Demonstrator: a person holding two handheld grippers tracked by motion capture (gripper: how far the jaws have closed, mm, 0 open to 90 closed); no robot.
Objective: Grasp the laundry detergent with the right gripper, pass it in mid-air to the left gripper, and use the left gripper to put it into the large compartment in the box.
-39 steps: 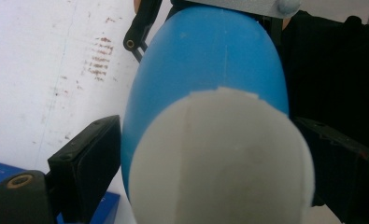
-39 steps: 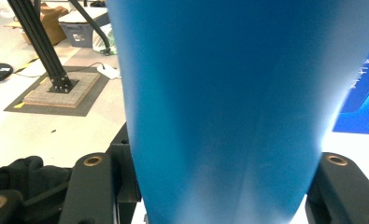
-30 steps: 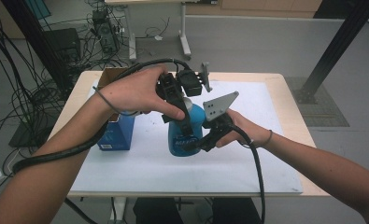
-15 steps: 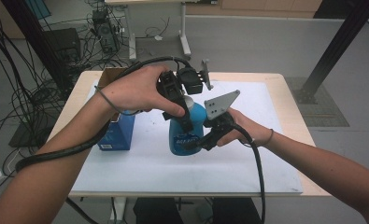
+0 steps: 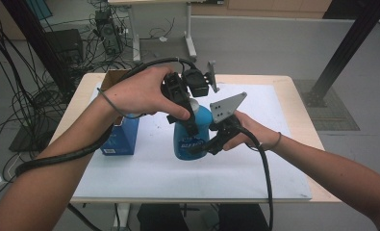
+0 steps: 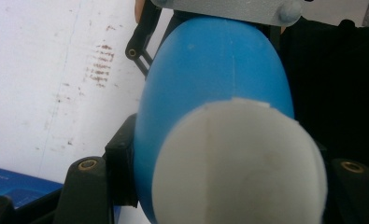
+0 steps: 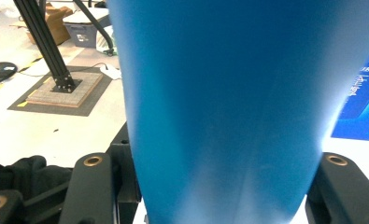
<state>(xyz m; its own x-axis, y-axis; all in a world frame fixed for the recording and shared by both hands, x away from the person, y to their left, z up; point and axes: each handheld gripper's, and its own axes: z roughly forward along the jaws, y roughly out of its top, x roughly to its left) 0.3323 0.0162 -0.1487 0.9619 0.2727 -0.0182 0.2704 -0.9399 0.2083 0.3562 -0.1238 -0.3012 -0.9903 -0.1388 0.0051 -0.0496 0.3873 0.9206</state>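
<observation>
Right, current state, big to small:

1. Table [image 5: 293,91]: light wood top, mostly covered by a white sheet [image 5: 187,173] with faint brown smudges left of the bottle in the left gripper view.
2. Blue bottle [image 5: 191,139]: upright on the sheet at mid-table, label facing the near side. White cap [image 6: 238,163] on top.
3. Blue box [image 5: 121,137]: stands on the left part of the sheet, near the bottle but apart from it. A brown cardboard box [image 5: 115,76] sits behind it at the far-left edge.
4. Left gripper [image 5: 185,113]: comes down over the bottle from the left. Jaws have just been closing and now sit narrow, clamped at the neck just under the white cap, one jaw each side in the left gripper view.
5. Right gripper [image 5: 204,144]: comes in from the right, low. Jaws clamped on the bottle's lower body, one on each side in the right gripper view. Grey plate on top points to the far right.
</observation>
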